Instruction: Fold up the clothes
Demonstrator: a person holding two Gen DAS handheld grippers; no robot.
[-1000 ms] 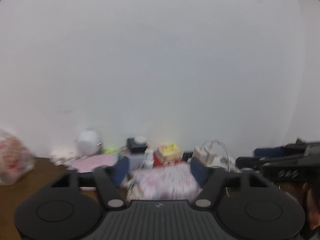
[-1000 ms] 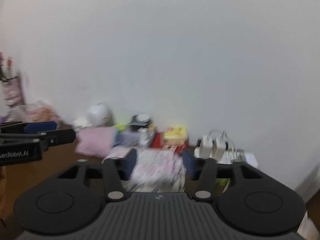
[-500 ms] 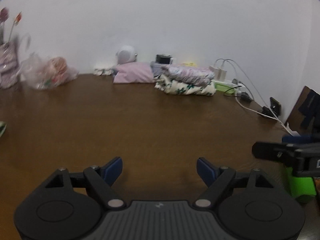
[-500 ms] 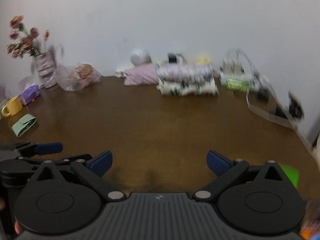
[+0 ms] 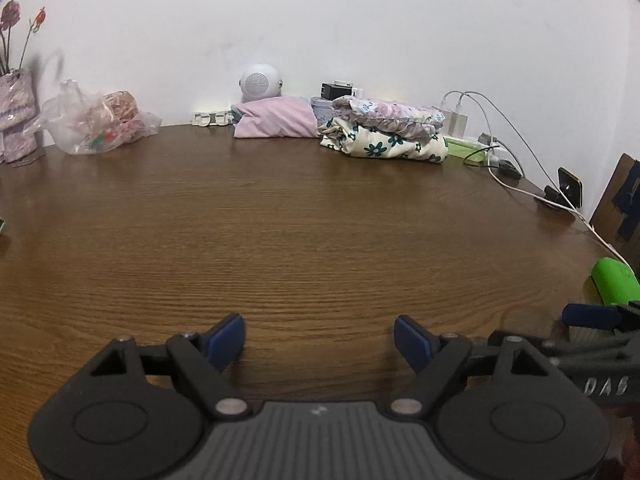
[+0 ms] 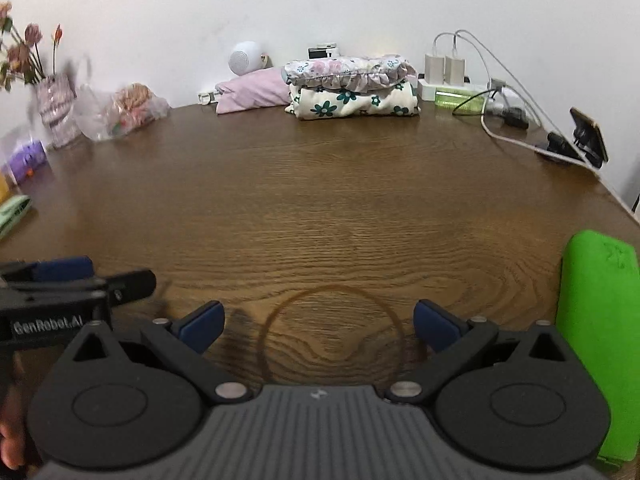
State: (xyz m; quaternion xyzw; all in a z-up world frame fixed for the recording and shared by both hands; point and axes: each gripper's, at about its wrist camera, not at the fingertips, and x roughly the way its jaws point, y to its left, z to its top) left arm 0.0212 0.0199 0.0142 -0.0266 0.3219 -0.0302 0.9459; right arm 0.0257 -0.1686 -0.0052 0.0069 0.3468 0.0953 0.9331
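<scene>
A stack of two folded garments sits at the table's far side: a pink floral frilled one on a cream one with teal flowers. A folded pink cloth lies to their left. My left gripper is open and empty, low over the bare wooden table near its front edge. My right gripper is open and empty too, beside it on the right. Each gripper shows at the edge of the other's view.
A bright green object lies at the right front. Chargers and cables and a phone on a stand are at the back right. A plastic bag, a flower vase and a white speaker stand at the back left.
Both grippers have dropped from near the garment stack back to the table's front edge. Their jaws have opened wider. The stack stays at the far side.
</scene>
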